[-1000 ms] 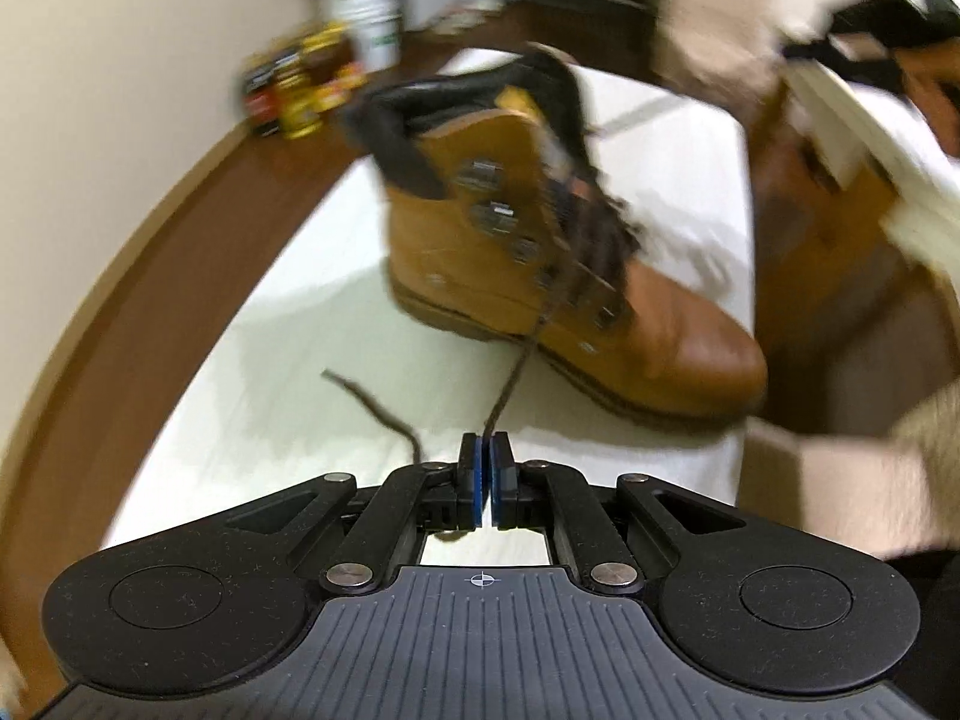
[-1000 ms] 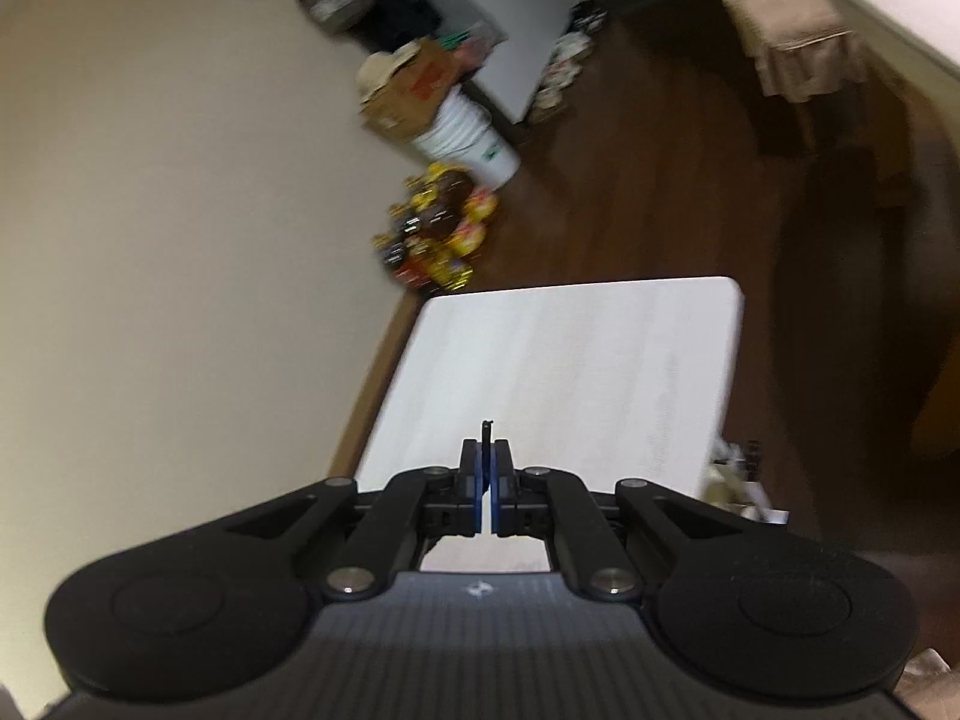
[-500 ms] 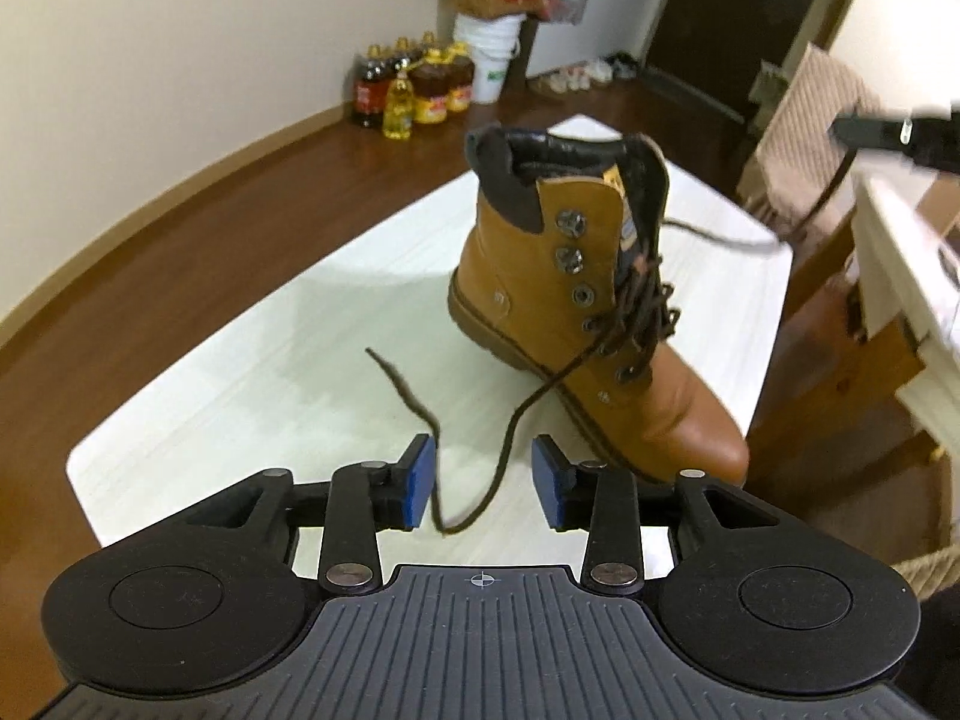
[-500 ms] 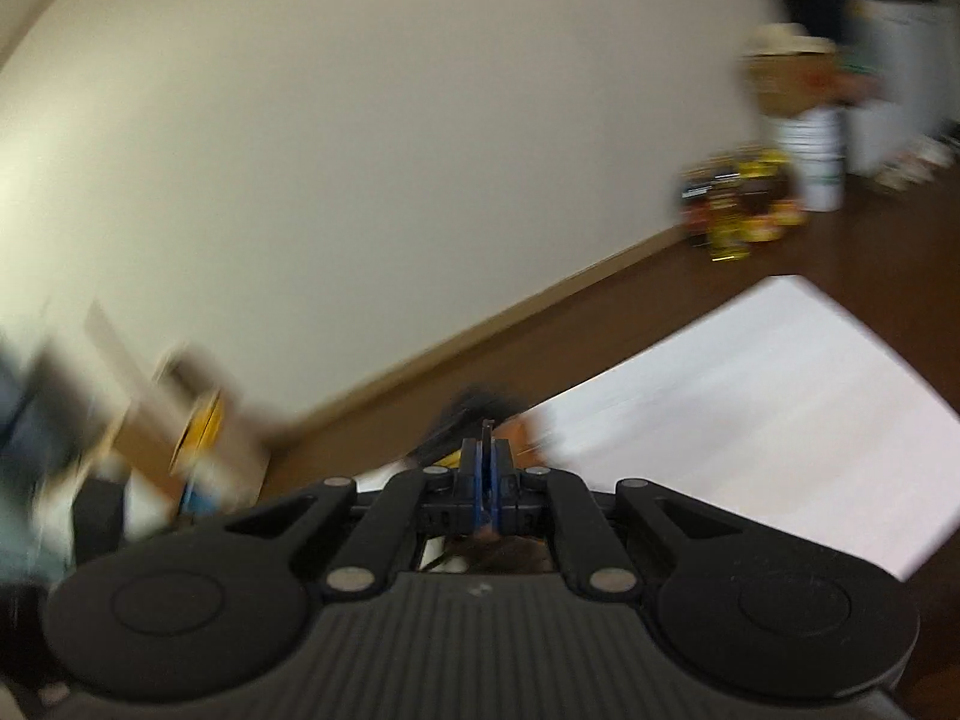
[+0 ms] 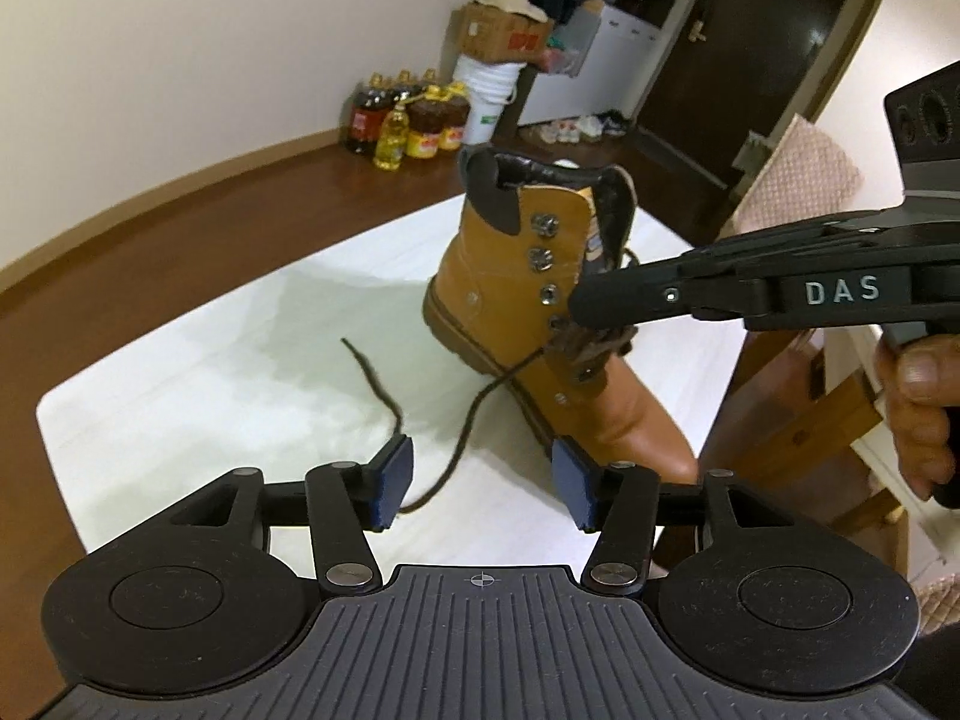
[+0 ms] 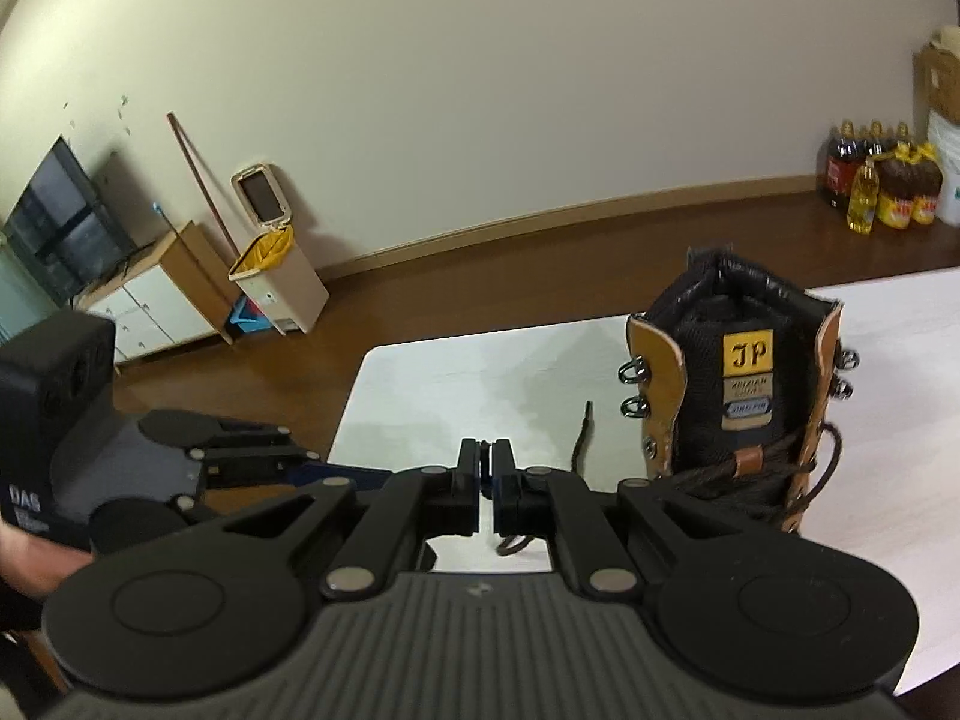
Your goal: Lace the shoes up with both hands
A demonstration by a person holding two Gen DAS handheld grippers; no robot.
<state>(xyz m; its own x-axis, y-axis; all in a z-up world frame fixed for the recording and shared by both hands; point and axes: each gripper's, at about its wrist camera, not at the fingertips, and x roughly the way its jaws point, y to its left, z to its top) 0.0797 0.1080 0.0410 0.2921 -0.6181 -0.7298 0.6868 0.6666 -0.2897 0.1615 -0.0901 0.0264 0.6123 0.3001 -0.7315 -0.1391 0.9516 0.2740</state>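
A tan boot stands upright on the white table, its brown lace trailing loose toward me. My left gripper hovers low over the table with its jaws opening. The lace lies between the pads, which do not press on it. My right gripper reaches in from the right, its tip at the boot's middle eyelets. In the right wrist view the right gripper is shut beside the boot. Whether a lace is pinched there is hidden. The left gripper shows at the left.
The boot's toe sits near the table's right edge, with a wooden chair beyond it. Oil bottles, a bucket and a box stand by the far wall. A lidded bin and cabinet are at the left.
My left jaws have spread and let go of the lace, which now lies slack on the table. The right gripper swung in from far off to the boot's eyelets.
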